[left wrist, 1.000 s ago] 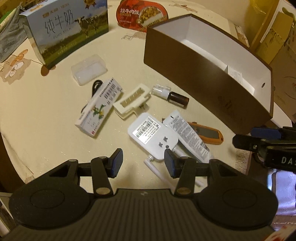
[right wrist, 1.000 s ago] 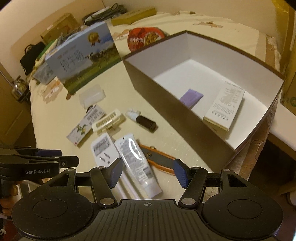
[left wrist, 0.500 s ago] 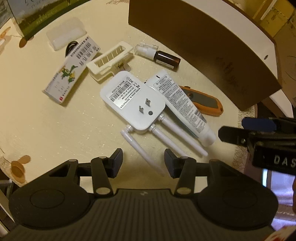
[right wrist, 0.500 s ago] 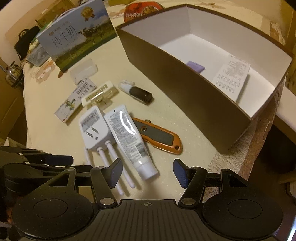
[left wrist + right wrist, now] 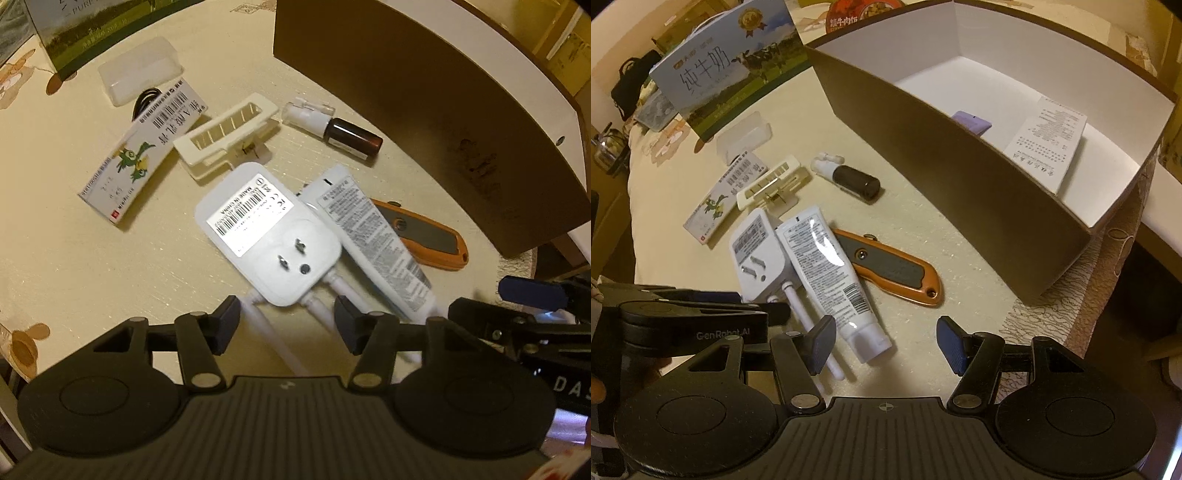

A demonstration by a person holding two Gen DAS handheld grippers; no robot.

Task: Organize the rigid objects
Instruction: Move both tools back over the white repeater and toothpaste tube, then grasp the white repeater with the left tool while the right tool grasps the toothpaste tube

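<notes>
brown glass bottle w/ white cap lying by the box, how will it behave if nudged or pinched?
The brown bottle lies on its side and looks cylindrical, so a nudge across its length would probably roll it, perhaps toward the box. Glossy sides suggest glass: likely rigid but slippery and breakable. The ridged white cap may give better grip, though it could pull off.
</notes>
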